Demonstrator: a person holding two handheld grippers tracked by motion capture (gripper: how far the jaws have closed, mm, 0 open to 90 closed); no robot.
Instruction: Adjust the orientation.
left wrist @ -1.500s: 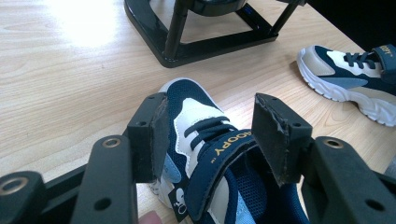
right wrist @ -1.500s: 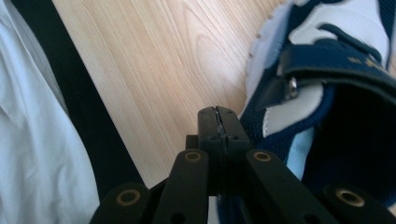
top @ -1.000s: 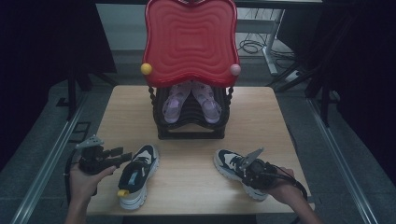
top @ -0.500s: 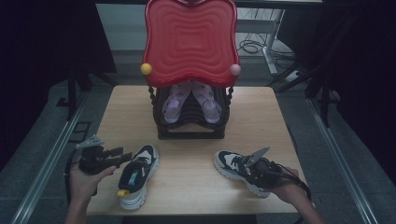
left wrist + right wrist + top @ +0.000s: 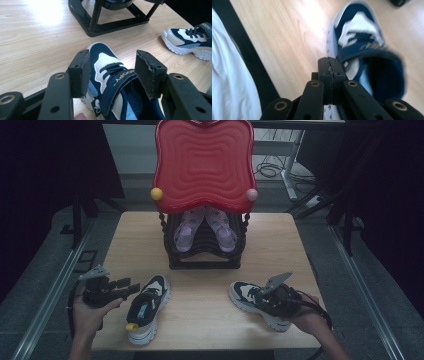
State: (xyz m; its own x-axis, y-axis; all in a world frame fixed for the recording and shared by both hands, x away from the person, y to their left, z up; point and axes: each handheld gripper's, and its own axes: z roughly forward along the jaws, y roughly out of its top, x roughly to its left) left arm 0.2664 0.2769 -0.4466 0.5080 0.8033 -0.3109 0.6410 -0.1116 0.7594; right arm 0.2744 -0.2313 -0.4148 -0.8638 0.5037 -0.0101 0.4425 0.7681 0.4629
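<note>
A: From the high view, why are the two sneakers sitting apart on the table (image 5: pixel 210 320)?
B: They look staged in front of the rack (image 5: pixel 205 247), where a purple pair (image 5: pixel 205 227) is already sitting; I'd guess these go there next. The left shoe (image 5: pixel 147 307) is lying near the front edge, toe toward the rack, and the right shoe (image 5: pixel 257 302) is lying off to the right.

A: And the left gripper view?
B: The left gripper (image 5: pixel 110 75) is standing wide open, gripping nothing, its jaws straddling the left shoe (image 5: pixel 112 82) around the strap, hand low and level.

A: The right gripper view?
B: The right gripper (image 5: pixel 329 66) is pressed fully closed with nothing between its jaws, hovering beside the right shoe (image 5: pixel 364 52), angled down over its heel side.
</note>
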